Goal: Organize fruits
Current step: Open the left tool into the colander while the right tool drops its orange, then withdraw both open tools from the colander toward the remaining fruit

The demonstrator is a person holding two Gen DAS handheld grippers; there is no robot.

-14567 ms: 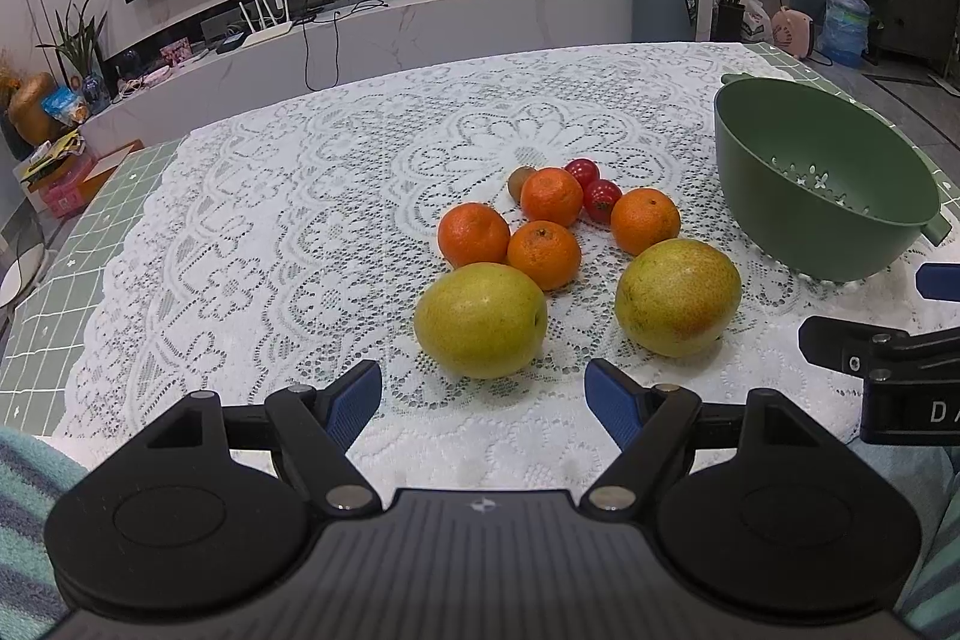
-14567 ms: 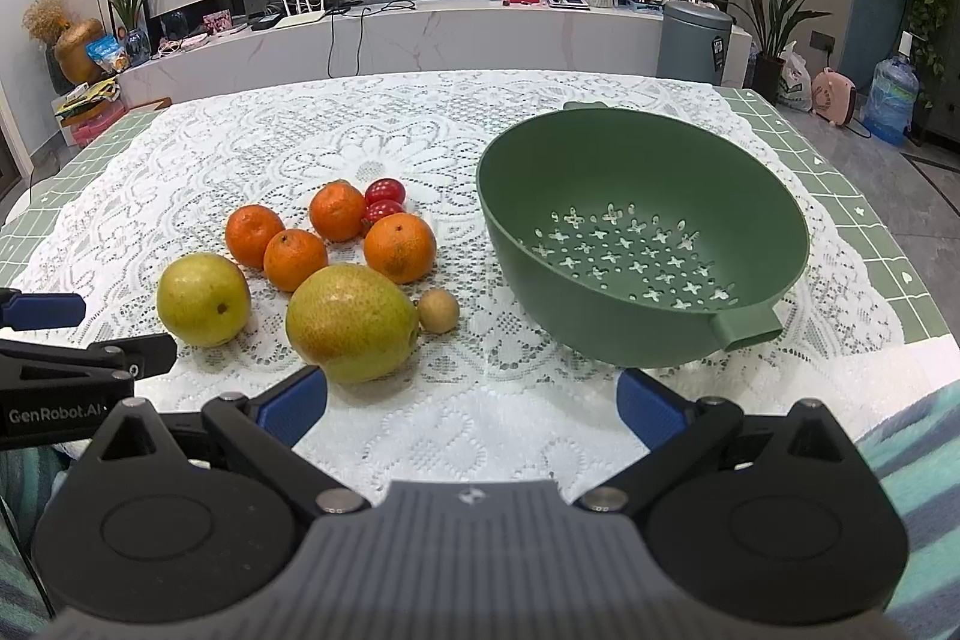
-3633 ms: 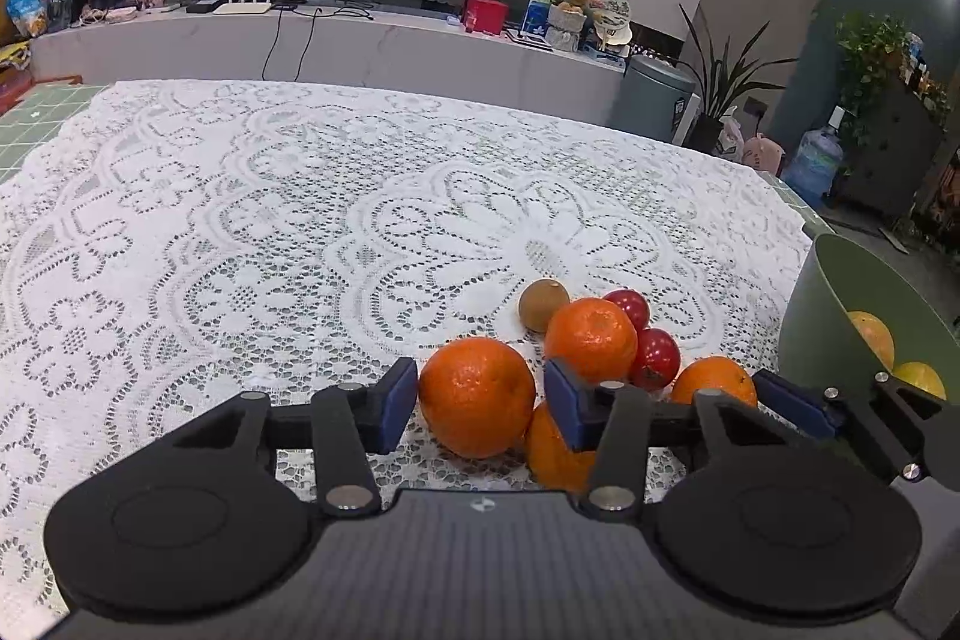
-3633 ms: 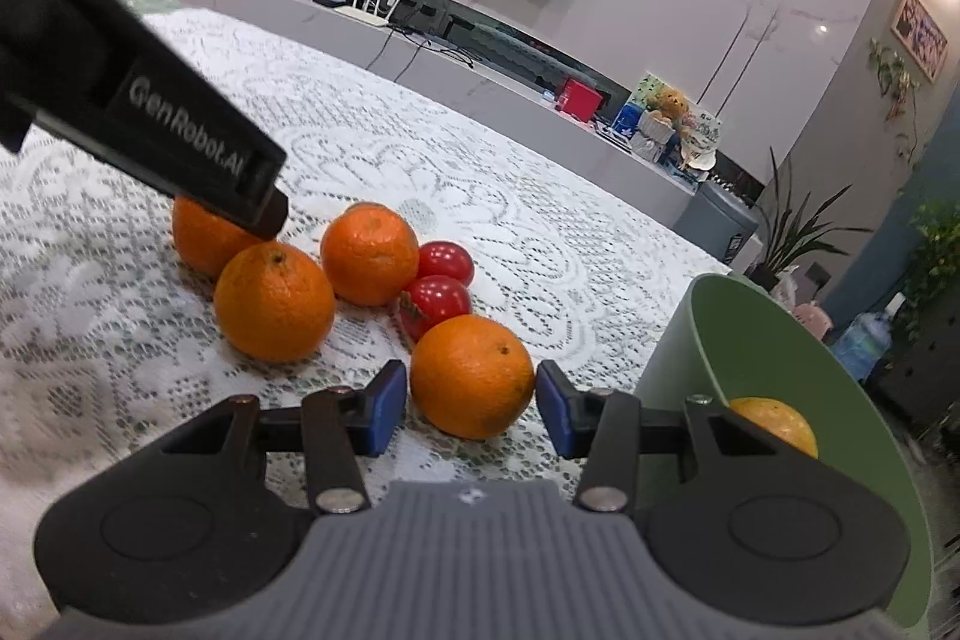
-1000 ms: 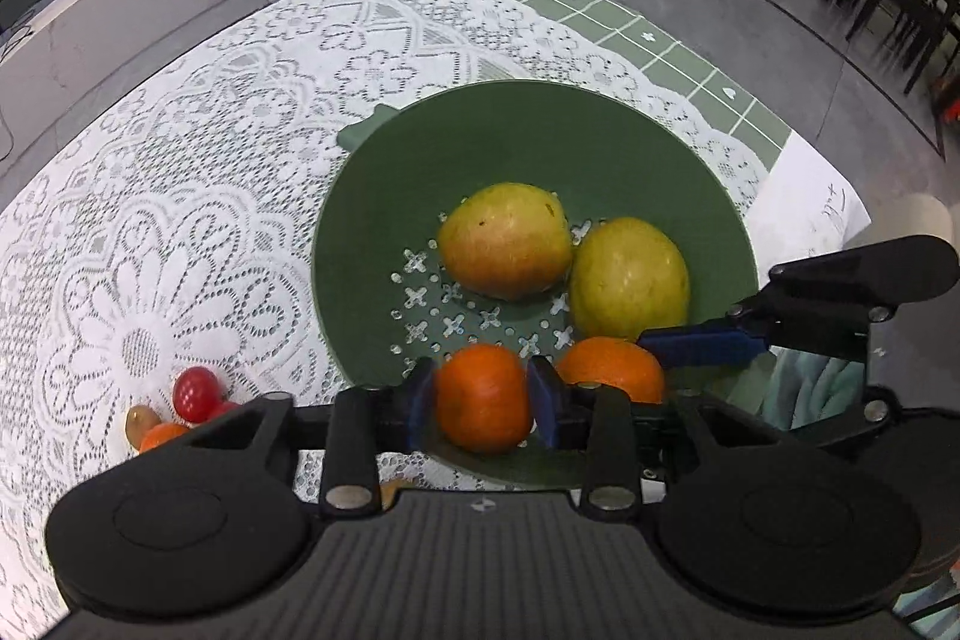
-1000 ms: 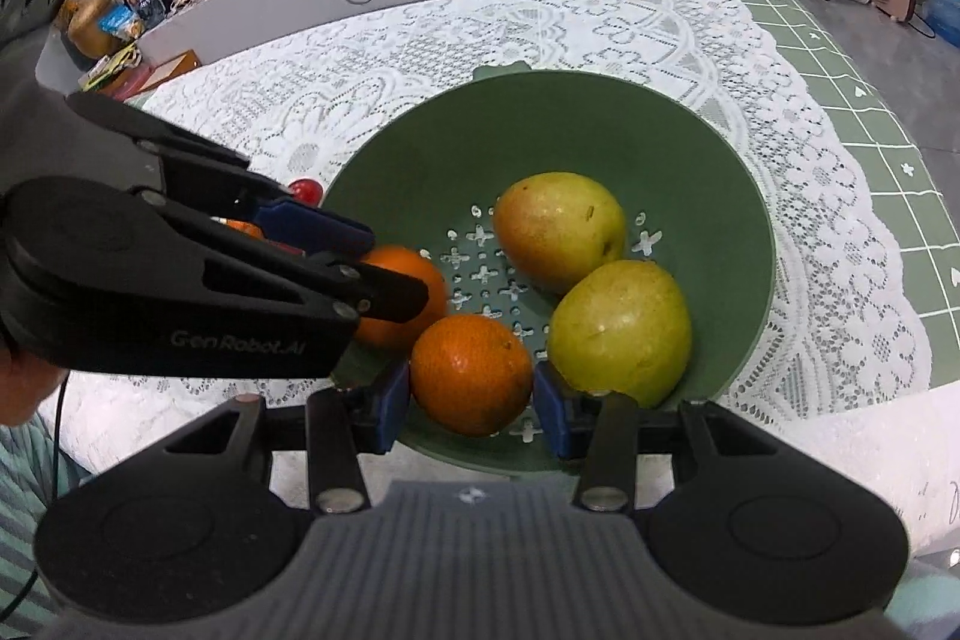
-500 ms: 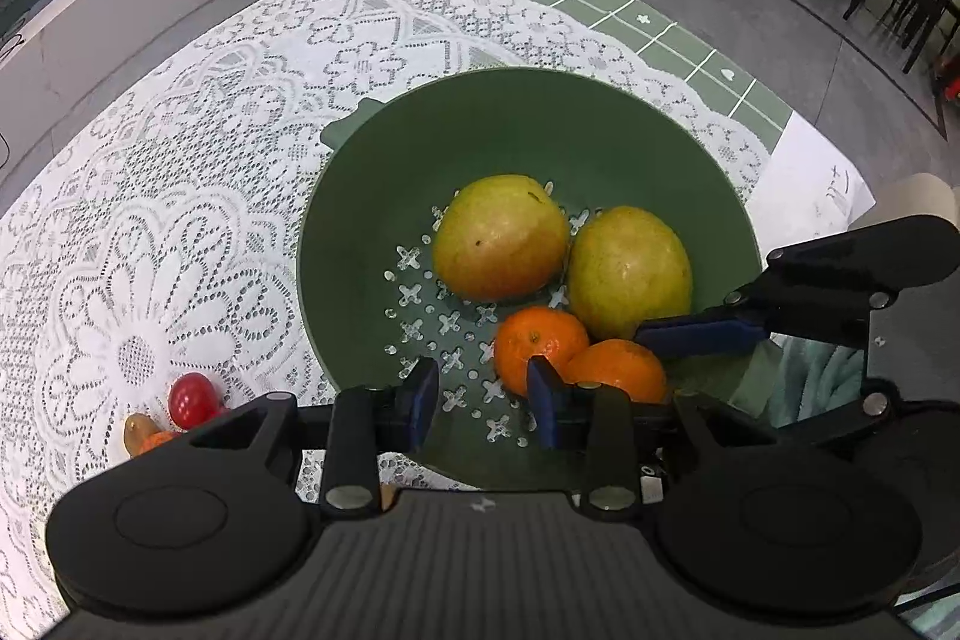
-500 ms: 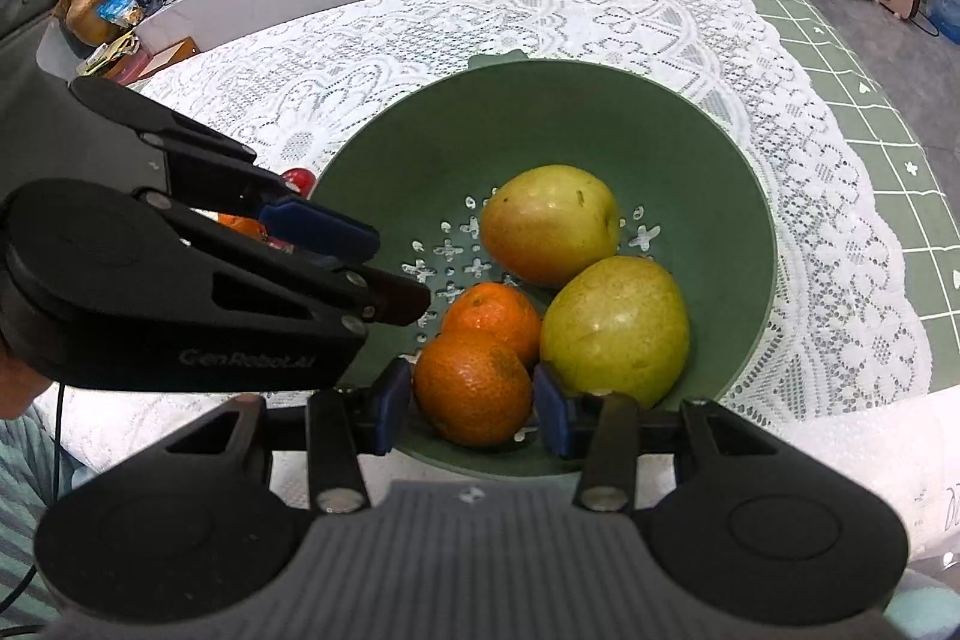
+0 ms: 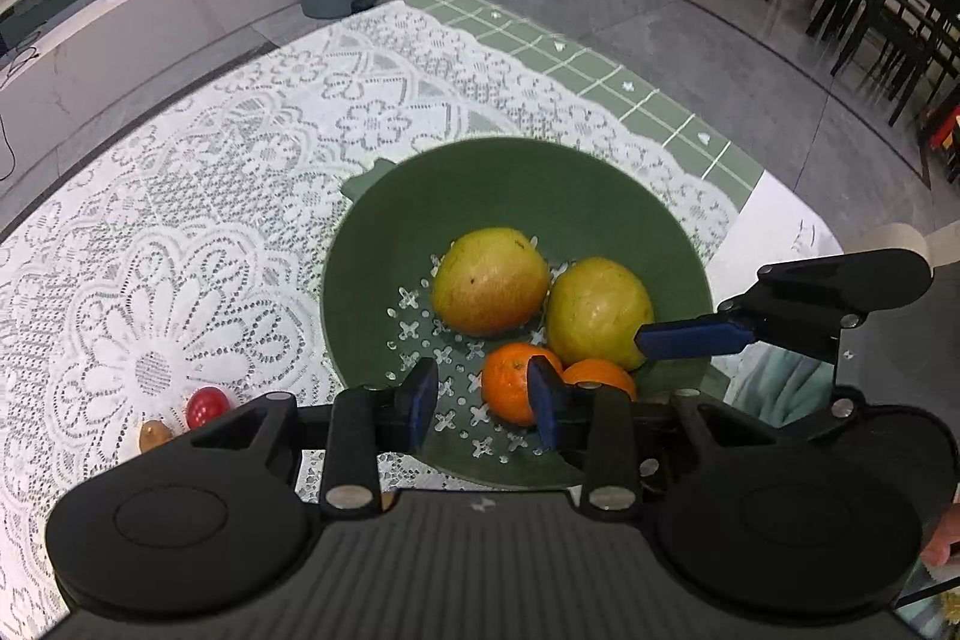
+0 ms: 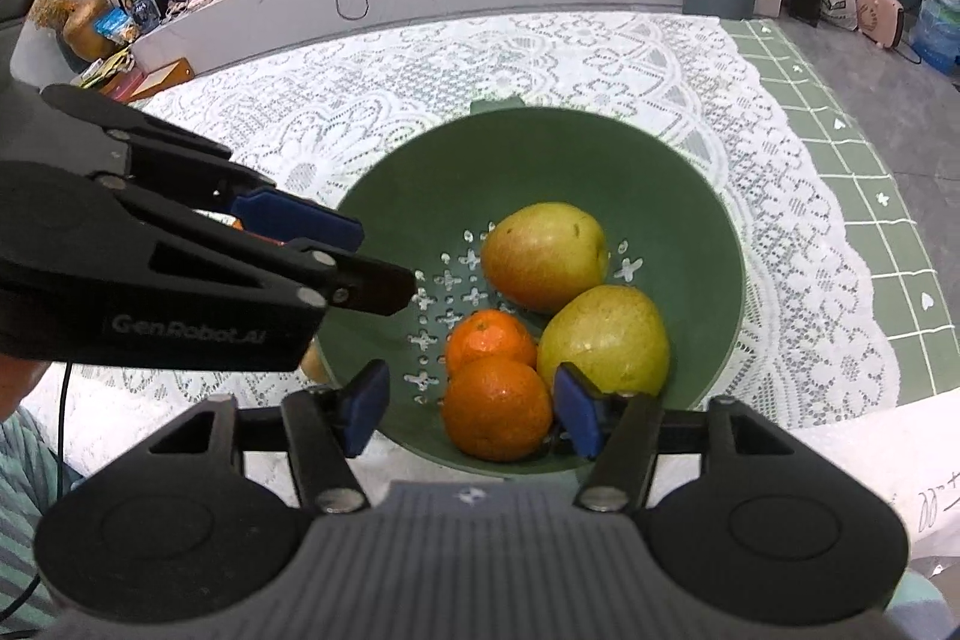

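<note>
Two oranges (image 10: 497, 407) and two mangoes (image 10: 603, 340) sat inside the green bowl (image 10: 690, 196). Above the bowl, the right gripper (image 10: 471, 415) was opening, pads off the near orange. The left gripper (image 9: 480, 403) held nothing.

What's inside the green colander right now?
Inside the green colander lie two mangoes and two oranges, all touching. The near floor beneath the fruit is covered.
</note>
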